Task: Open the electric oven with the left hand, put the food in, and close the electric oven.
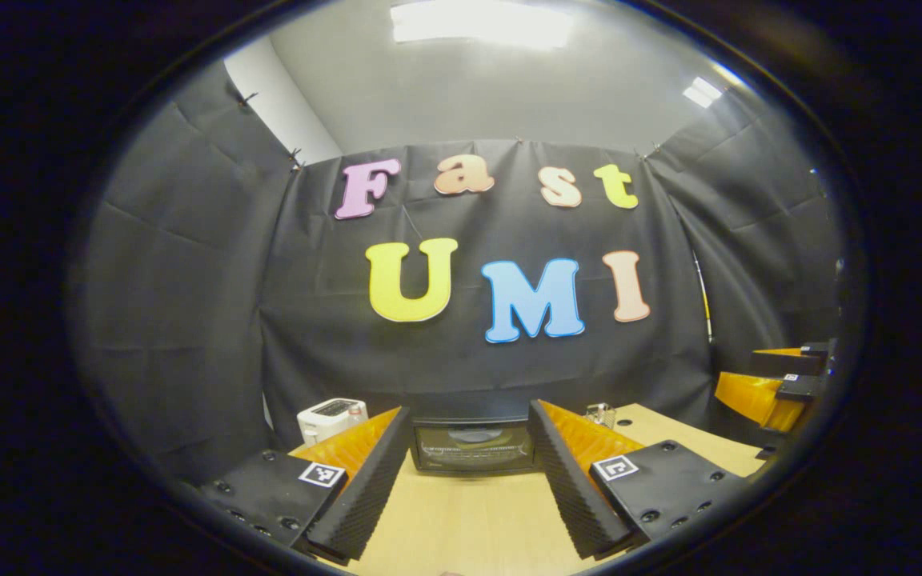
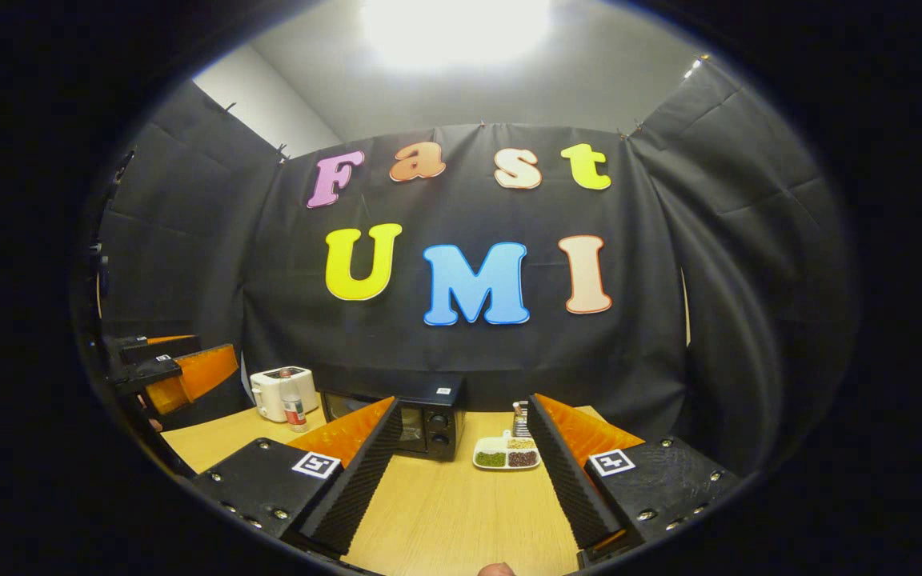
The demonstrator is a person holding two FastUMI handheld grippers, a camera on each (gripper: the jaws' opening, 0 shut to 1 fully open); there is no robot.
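A small black electric oven [image 1: 473, 446] stands at the back of the wooden table, door closed; the right gripper view shows the oven [image 2: 427, 424] from its knob side. A white divided plate of food [image 2: 507, 455] lies on the table just right of it. My left gripper [image 1: 469, 480] is open, held above the table short of the oven door, nothing between its fingers. My right gripper [image 2: 465, 476] is open too, pointing between oven and plate. The right gripper [image 1: 781, 388] appears at the right edge of the left gripper view, the left gripper [image 2: 161, 372] at the left edge of the right one.
A white toaster [image 2: 283, 390] and a small bottle [image 2: 294, 408] stand left of the oven; the toaster [image 1: 331, 418] also appears in the left gripper view. A small metal rack [image 1: 601, 415] sits behind the plate. Bare wooden table [image 2: 461, 512] lies before both grippers.
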